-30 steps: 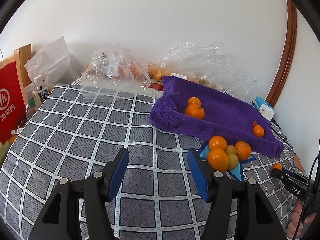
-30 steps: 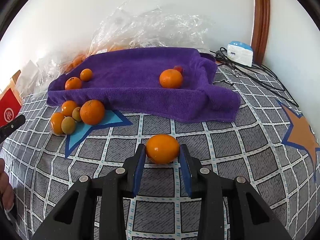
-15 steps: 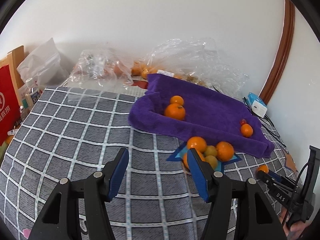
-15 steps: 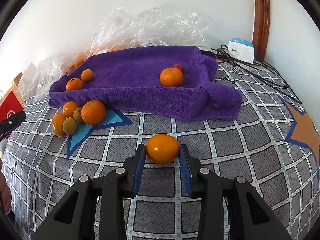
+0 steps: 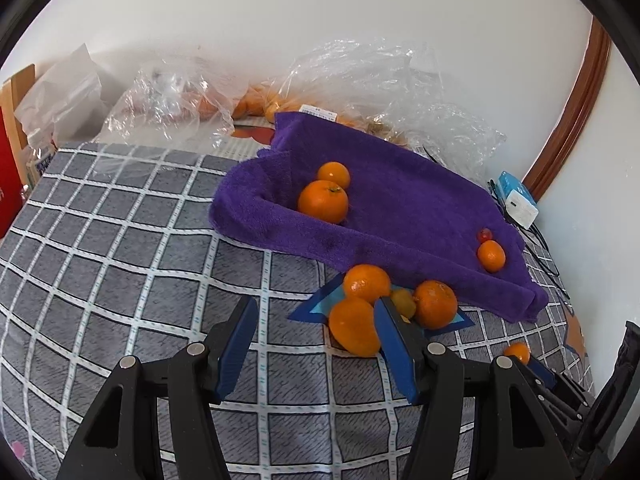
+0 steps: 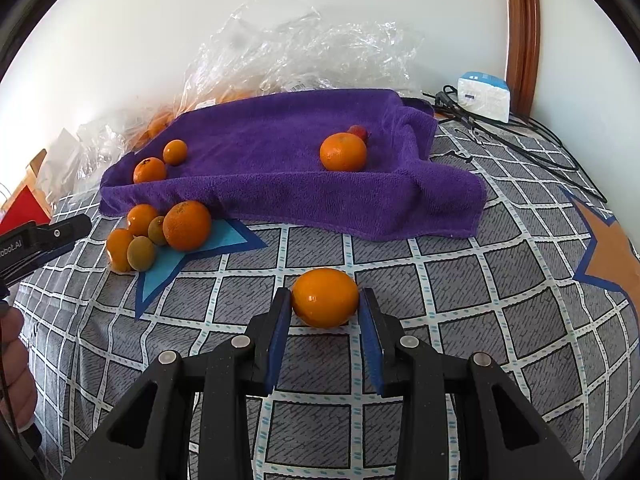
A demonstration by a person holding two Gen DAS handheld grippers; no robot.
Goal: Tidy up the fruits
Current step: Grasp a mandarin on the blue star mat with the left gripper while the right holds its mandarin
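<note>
My right gripper point(image 6: 325, 300) is shut on an orange point(image 6: 325, 297) and holds it just above the checked cloth; the orange also shows in the left wrist view point(image 5: 517, 352). My left gripper point(image 5: 316, 322) is open and empty, close to a pile of oranges and small green fruits point(image 5: 394, 304) on a blue star patch; an orange point(image 5: 354, 330) lies against its right finger. The pile shows in the right wrist view point(image 6: 160, 234). A purple towel point(image 5: 400, 208) point(image 6: 272, 152) holds two oranges point(image 5: 324, 200) at one end and an orange with a small red fruit point(image 6: 343, 151) at the other.
Clear plastic bags with more fruit point(image 5: 360, 80) lie behind the towel against the wall. A white and blue charger box point(image 6: 484, 96) with black cables point(image 6: 520, 140) sits at the right. A red package point(image 5: 8, 184) and white bag point(image 5: 64, 100) stand at the left.
My left gripper has moved right and forward toward the fruit pile, which now sits at its right finger. My right gripper holds the orange almost still.
</note>
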